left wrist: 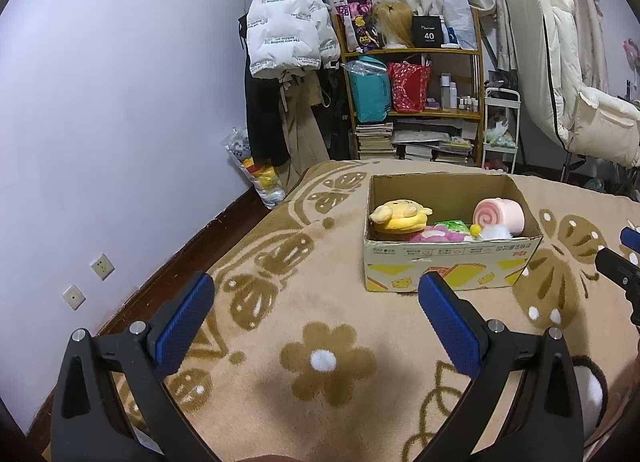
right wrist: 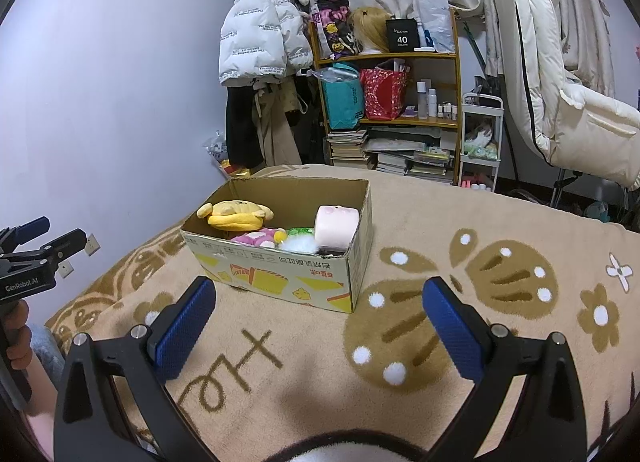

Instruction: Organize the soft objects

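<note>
Both hand-held grippers are empty: the left hand-held gripper [left wrist: 316, 326] and the right hand-held gripper [right wrist: 318, 328] each hover above the bed blanket [left wrist: 340, 362] with their blue pads spread wide and nothing between them. Ahead of both sits the cardboard box [left wrist: 448, 266], resting on the blanket, nearer the left unit's right finger and just beyond the right unit's left finger. We see the soft objects inside it: a yellow plush [left wrist: 400, 216] against the left inner wall, a pink roll-shaped plush [left wrist: 498, 214] toward the right wall, and between them, lower down, a pink plush [right wrist: 256, 239], a green item [right wrist: 300, 232] and a white fluffy item [right wrist: 298, 245]. No loose soft object shows on the visible blanket, though a dark-and-white furry edge [left wrist: 592, 386] at the bottom of the frames cannot be identified. We judge the placing step to be done or nearly so, with both units standing off from the box. If anything remains, the next move calls for locating it outside these views, closing gently on its bulk, and lowering it into the free space at the box's rear.
</note>
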The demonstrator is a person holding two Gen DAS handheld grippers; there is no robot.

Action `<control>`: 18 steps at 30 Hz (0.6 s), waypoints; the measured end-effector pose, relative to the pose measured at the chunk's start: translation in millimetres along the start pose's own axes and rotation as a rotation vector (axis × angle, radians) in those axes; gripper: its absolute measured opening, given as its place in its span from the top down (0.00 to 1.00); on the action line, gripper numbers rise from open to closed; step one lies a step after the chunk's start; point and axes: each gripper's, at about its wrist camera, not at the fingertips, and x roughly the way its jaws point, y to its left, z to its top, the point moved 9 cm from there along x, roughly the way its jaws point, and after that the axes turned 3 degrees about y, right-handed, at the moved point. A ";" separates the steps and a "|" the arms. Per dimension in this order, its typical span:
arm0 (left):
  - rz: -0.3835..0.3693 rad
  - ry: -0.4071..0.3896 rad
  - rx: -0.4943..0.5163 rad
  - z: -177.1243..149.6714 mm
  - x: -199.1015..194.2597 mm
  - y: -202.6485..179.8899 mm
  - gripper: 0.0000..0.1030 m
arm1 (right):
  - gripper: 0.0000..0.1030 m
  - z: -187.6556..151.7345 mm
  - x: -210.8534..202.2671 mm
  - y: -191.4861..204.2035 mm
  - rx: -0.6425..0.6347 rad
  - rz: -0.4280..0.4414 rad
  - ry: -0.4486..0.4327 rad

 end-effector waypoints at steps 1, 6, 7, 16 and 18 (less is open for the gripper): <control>-0.006 0.002 -0.001 -0.3 0.5 0.1 0.02 | 0.00 -0.2 0.0 -0.2 0.001 0.001 0.001; -0.013 0.004 -0.002 0.3 1.9 2.0 0.02 | 0.00 0.4 -0.6 0.8 -0.001 0.001 0.000; -0.012 0.003 -0.002 0.5 1.9 2.3 0.02 | 0.00 0.0 -0.3 -0.4 -0.001 0.000 -0.001; -0.018 0.002 -0.001 1.2 2.3 2.6 0.02 | 0.00 -2.1 0.2 -5.2 0.002 -0.001 0.004; -0.019 0.001 0.001 1.4 1.5 2.0 0.02 | 0.00 -1.0 0.1 -3.9 0.000 -0.001 0.003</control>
